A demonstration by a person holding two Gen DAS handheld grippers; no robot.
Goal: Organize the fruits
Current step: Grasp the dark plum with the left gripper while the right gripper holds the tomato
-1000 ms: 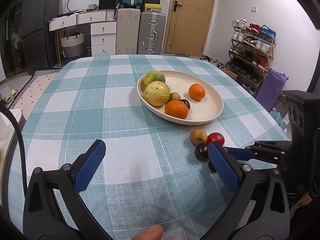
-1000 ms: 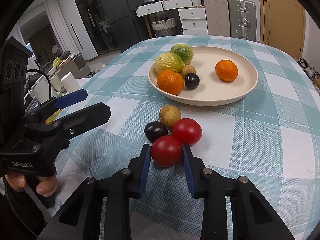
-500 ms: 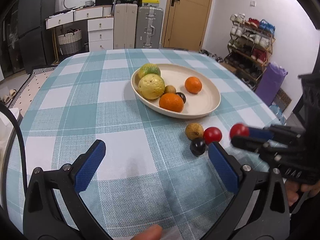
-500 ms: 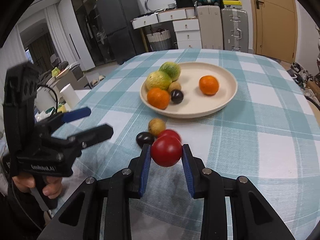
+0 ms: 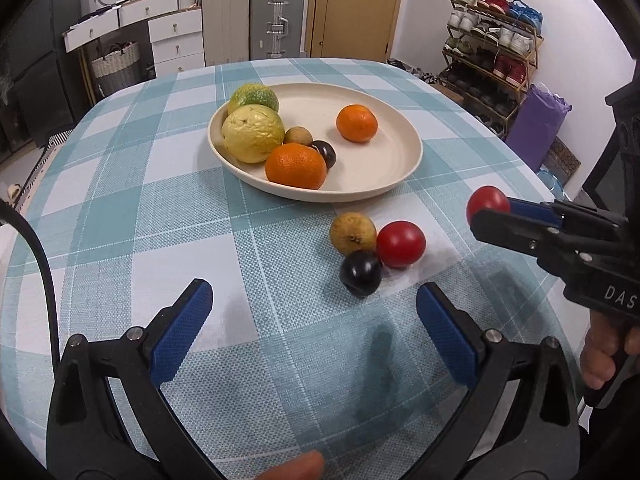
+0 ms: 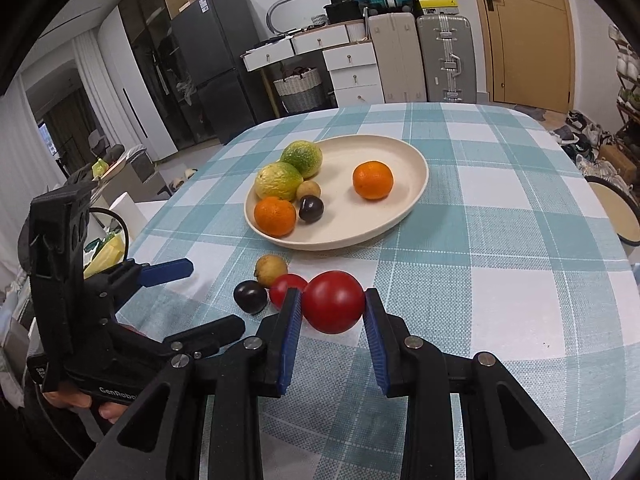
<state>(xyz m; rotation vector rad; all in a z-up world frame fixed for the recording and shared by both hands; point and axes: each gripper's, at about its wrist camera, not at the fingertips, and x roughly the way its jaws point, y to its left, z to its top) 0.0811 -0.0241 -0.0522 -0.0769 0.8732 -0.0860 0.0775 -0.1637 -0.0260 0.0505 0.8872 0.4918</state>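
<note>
A wide cream oval plate (image 6: 416, 168) is holding six fruits (two oranges among them); right gripper (image 6: 332, 308) is clasping a round red tomato (image 6: 333, 301), left gripper (image 5: 316, 328) gaping empty

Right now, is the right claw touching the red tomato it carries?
Touching. The right wrist view shows both blue pads of the right claw pressed against the red tomato, held clear of the tablecloth.

Our right gripper (image 6: 333, 326) points down at a slant, its blue pads (image 6: 291, 334) pressed on either side of a red tomato (image 6: 333, 301), lifted clear of the table. Our left gripper (image 5: 316, 330) also slants downward, jaws spread wide with nothing between them. A hand (image 6: 80, 400) wraps each black handle from below, fingers curled around it.
</note>
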